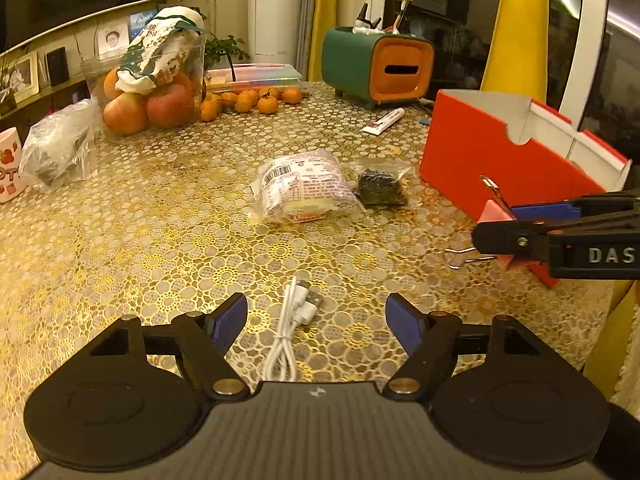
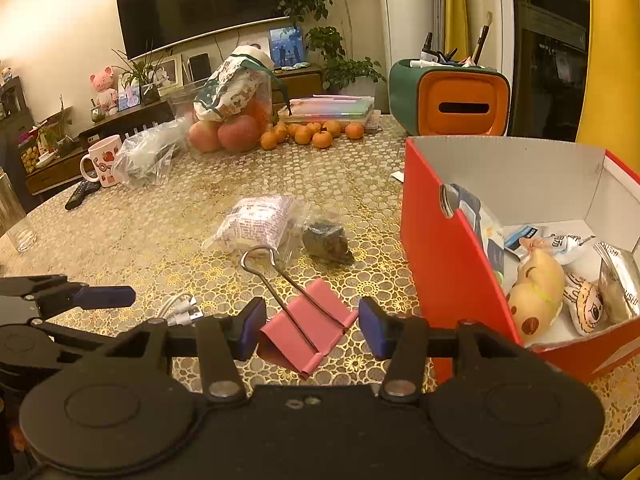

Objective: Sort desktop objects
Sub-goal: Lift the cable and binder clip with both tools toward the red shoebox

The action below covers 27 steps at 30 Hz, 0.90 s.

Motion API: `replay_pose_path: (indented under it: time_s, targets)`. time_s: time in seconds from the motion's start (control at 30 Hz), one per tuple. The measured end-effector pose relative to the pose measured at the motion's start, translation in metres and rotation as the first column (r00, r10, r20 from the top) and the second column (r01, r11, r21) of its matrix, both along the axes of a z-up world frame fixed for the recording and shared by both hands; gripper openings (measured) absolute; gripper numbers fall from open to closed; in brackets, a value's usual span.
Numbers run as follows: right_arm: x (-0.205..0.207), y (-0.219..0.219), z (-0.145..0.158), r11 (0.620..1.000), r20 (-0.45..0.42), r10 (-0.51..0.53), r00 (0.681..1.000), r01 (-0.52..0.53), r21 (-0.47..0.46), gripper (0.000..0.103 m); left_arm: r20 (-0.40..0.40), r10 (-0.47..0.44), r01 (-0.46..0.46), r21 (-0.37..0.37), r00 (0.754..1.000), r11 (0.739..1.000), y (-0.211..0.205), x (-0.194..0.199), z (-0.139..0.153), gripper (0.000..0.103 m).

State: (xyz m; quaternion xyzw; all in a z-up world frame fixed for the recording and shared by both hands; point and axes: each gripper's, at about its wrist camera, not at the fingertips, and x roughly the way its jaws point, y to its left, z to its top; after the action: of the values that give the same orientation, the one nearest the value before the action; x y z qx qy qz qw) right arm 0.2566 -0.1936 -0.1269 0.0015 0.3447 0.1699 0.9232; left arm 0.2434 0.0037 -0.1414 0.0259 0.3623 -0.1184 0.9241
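Contents of the red box (image 2: 448, 248) are showing only in the right wrist view: a plush toy (image 2: 538, 292) and packets lying inside; the left view is seeing just its outer wall. Left gripper (image 1: 316, 320) is tilting down over the desk (image 1: 160, 240), jaws standing wide above a coiled white cable (image 1: 288, 328); right gripper (image 2: 312, 324) is gripping a pink binder clip (image 2: 308, 328), wire handles pointing forward, just beside the box.

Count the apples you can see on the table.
2. Both sit side by side in the clear container on the table's far side: the left apple and the right apple, under a patterned cloth bag. More may be hidden behind.
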Motion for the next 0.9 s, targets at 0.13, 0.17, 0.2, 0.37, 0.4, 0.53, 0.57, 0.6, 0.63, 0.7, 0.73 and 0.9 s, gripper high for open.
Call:
replay_pose_path:
  time_s: [0.13,0.17,0.2,0.37,0.4,0.53,0.57,0.6,0.63,0.7,0.73,0.9]
  targets:
    - [0.001,0.001,-0.004,1.000,-0.010,0.001,1.000,-0.001,-0.011,0.050,-0.028,-0.017,0.018,0.021,0.999,1.000,0.002,0.012,-0.011,0.076]
    - [0.002,0.001,-0.004,1.000,-0.012,0.001,1.000,-0.001,-0.013,0.050,-0.038,-0.020,0.020,0.020,0.999,1.000,0.003,0.015,-0.014,0.076]
    - [0.002,0.000,-0.005,1.000,-0.013,0.001,1.000,-0.001,-0.016,0.050,-0.047,-0.021,0.021,0.015,0.999,1.000,0.004,0.017,-0.017,0.076]
    - [0.005,0.002,-0.006,1.000,-0.018,0.002,1.000,-0.002,-0.020,0.050,-0.048,-0.013,0.014,0.015,0.999,1.000,0.008,0.021,-0.021,0.054]
    - [0.005,0.002,-0.006,1.000,-0.019,0.003,1.000,-0.003,-0.022,0.050,-0.046,-0.012,0.013,0.021,0.999,1.000,0.008,0.022,-0.020,0.044]
    - [0.005,0.003,-0.005,1.000,-0.022,0.006,1.000,-0.006,-0.022,0.050,-0.060,-0.008,0.008,0.000,0.998,1.000,0.012,0.022,-0.018,0.018]
    - [0.004,0.003,-0.005,1.000,-0.022,0.006,1.000,-0.006,-0.022,0.050,-0.061,-0.010,0.010,0.004,0.998,1.000,0.011,0.021,-0.017,0.017]
    - [0.003,0.002,-0.004,1.000,-0.023,0.006,1.000,-0.007,-0.021,0.050,-0.058,-0.010,0.011,0.016,0.998,1.000,0.009,0.019,-0.017,0.017]
    - [0.003,0.002,-0.004,1.000,-0.023,0.007,1.000,-0.008,-0.021,0.050,-0.053,-0.009,0.010,0.022,0.999,1.000,0.008,0.018,-0.016,0.017]
    - [0.001,0.002,-0.002,1.000,-0.021,0.008,1.000,-0.008,-0.024,0.050,-0.049,-0.005,0.005,0.008,0.999,1.000,0.008,0.016,-0.012,0.017]
    - [0.000,0.001,-0.001,1.000,-0.019,0.008,1.000,-0.009,-0.024,0.050,-0.048,-0.003,0.003,-0.003,0.999,1.000,0.008,0.015,-0.009,0.017]
    - [-0.005,-0.007,0.009,1.000,-0.006,0.002,1.000,-0.002,-0.014,0.050,-0.043,-0.003,0.001,-0.051,0.999,0.999,0.002,0.009,0.012,0.010]
